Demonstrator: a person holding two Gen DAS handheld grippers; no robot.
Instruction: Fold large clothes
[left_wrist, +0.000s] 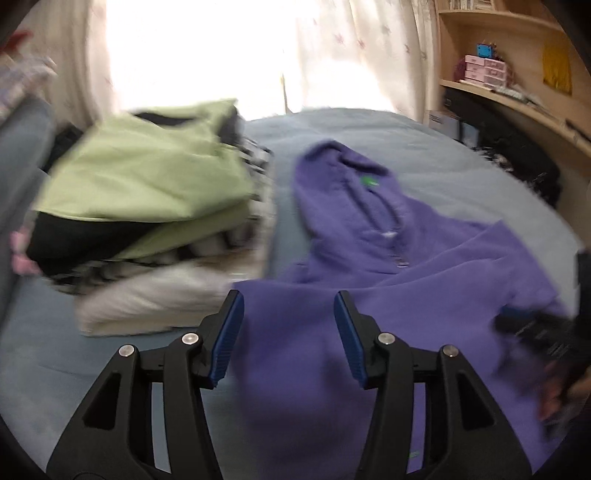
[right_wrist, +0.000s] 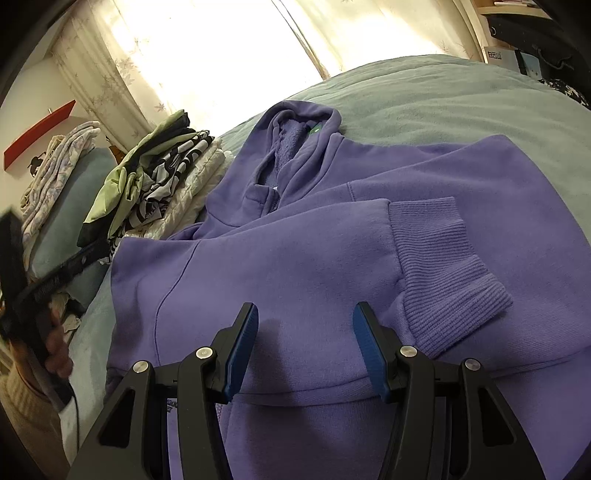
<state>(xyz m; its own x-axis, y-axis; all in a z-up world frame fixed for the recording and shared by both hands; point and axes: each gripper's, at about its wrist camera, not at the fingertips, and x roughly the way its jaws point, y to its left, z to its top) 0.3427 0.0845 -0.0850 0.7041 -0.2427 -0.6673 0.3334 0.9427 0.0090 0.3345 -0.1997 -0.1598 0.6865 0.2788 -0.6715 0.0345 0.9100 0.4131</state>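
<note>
While the soft purple fleece hoodie (right_wrist: 295, 266) lies flat on the blue bed (right_wrist: 461, 96), its sleeves are folded in.
Your left gripper (left_wrist: 288, 332) and right gripper (right_wrist: 304, 343) hang over it, jaws apart and empty; next, grab the bottom hem and fold it up.

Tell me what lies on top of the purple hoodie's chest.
One purple sleeve lies folded across the purple fleece hoodie, ribbed cuff rightward. The chest beneath it is hidden.

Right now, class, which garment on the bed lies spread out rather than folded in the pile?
The purple hoodie: it lies open on the bed, one sleeve across its front. The green garment and the others sit folded in the stack beside it.
</note>
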